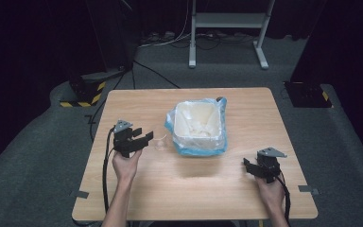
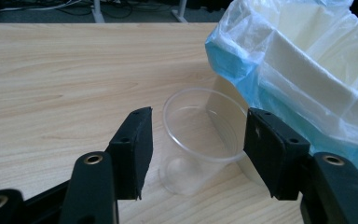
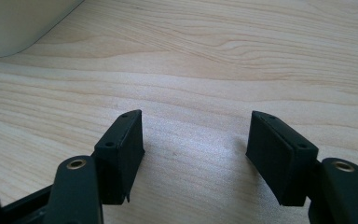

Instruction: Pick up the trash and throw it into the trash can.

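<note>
wooden table (image 1: 137, 189): left gripper (image 2: 196, 140) straddles clear cup (image 2: 200, 140), jaws spread, unclamped; a crooked squeeze could tip it against the bin (image 2: 307, 65).

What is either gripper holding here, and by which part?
Nothing is held. The left gripper straddles the clear cup near its rim, pads apart; the right gripper is open.
</note>
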`<state>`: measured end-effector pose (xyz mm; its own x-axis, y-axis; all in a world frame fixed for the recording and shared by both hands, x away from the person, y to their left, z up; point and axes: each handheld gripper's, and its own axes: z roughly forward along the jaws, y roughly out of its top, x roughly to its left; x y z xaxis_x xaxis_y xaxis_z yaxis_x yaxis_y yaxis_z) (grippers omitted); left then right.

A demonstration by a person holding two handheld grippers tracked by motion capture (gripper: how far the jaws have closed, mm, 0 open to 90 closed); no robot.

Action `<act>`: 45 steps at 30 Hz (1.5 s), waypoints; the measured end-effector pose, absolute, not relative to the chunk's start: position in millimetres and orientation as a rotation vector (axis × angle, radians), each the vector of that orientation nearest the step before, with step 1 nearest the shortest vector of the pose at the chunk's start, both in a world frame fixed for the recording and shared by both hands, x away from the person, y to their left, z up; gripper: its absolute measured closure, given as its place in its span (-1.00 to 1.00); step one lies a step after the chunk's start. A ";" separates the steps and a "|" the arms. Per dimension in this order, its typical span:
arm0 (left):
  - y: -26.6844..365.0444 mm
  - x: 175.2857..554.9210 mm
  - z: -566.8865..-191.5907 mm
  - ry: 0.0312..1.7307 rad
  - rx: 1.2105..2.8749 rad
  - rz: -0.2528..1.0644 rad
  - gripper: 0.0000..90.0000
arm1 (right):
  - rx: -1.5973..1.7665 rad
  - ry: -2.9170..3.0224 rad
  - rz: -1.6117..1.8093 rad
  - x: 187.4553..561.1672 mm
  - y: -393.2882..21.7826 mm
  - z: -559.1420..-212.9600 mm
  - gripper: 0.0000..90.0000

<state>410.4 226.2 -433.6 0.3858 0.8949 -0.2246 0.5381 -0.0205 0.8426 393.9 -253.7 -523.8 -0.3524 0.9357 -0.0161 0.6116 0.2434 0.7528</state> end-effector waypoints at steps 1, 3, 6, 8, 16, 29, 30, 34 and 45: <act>226.3 411.8 -432.6 1.278 1.691 0.468 -0.06 | 1.409 2.053 0.918 393.9 -253.7 -523.8 -0.20; 225.6 415.9 -430.4 1.280 1.689 0.468 -0.05 | 1.409 2.053 0.918 393.9 -253.7 -523.8 -0.20; 225.6 419.2 -429.6 1.284 1.693 0.465 -0.03 | 1.410 2.054 0.918 393.9 -253.7 -523.7 -0.20; 224.1 423.3 -429.0 1.290 1.698 0.467 -0.02 | 1.409 2.054 0.918 393.9 -253.7 -523.7 -0.20; 221.7 440.4 -436.0 1.342 1.747 0.474 0.06 | 1.409 2.054 0.918 393.9 -253.7 -523.7 -0.20; 215.4 459.7 -444.9 1.372 1.806 0.463 0.46 | 1.409 2.053 0.918 393.9 -253.7 -523.8 -0.20; 215.1 460.2 -445.7 1.373 1.807 0.454 0.51 | 1.409 2.053 0.918 393.9 -253.7 -523.8 -0.20; 213.8 462.0 -449.4 1.372 1.831 0.436 0.66 | 1.409 2.053 0.918 393.9 -253.7 -523.8 -0.20; 212.7 459.8 -447.9 1.337 1.844 0.421 0.86 | 1.409 2.054 0.918 393.8 -253.7 -523.7 -0.20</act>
